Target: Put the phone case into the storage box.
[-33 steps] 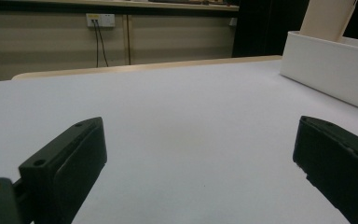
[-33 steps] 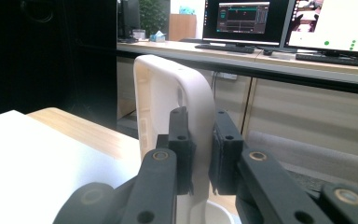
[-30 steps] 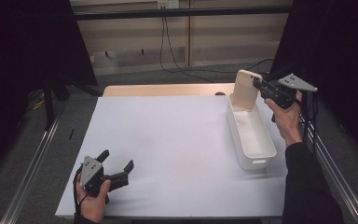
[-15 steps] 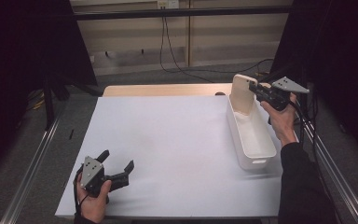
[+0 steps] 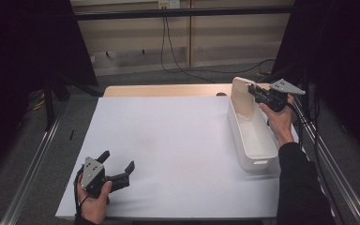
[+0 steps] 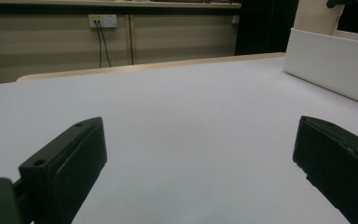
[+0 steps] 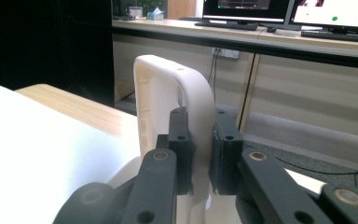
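- Right tool (image 5: 252, 90) is clamped on the upright cream lid (image 5: 242, 97) at the far end of the white bin (image 5: 251, 140), its 2 jaws pressed to either side of the lid's rim.
- Left tool (image 5: 119, 171) is held spread wide and empty, low over the white tabletop (image 5: 178, 150) near its front left corner.
- Bin is seen along the tabletop's right side.

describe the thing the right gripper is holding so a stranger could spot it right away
Start at the long white bin standing along the right edge of the white table. At its far end, a cream plastic lid stands upright, pinched by the right gripper. Its warmer cream tint, rounded corners and raised rim set it apart from the whiter bin below it.
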`<action>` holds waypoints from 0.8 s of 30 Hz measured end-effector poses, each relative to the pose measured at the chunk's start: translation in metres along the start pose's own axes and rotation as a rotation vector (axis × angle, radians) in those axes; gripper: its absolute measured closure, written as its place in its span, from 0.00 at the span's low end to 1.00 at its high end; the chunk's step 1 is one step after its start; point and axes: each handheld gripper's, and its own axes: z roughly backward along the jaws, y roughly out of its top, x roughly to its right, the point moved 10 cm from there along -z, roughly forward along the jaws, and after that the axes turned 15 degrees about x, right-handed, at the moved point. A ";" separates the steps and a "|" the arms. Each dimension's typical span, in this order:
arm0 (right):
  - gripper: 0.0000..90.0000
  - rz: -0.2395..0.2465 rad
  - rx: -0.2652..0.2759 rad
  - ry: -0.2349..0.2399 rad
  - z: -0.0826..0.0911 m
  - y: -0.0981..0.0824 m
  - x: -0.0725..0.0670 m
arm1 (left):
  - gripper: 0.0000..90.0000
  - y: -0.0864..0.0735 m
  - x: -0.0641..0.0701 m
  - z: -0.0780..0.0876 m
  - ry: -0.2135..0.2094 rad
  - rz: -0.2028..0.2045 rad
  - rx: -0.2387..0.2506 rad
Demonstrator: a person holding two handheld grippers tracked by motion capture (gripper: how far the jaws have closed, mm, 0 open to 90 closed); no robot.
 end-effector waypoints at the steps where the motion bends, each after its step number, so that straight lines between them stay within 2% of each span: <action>1: 0.90 -0.003 -0.003 0.000 0.000 -0.001 0.000 | 0.03 0.000 0.000 0.000 0.001 0.000 0.000; 11: 0.90 -0.010 -0.020 -0.007 -0.003 -0.007 0.006 | 0.03 -0.001 0.000 -0.001 0.004 -0.005 -0.003; 16: 0.87 0.012 -0.044 -0.042 -0.005 -0.009 0.011 | 0.03 -0.001 0.001 -0.001 0.001 -0.017 -0.007; 24: 0.81 0.018 -0.065 -0.077 -0.007 -0.013 0.020 | 0.03 -0.001 0.003 -0.003 -0.008 -0.031 -0.007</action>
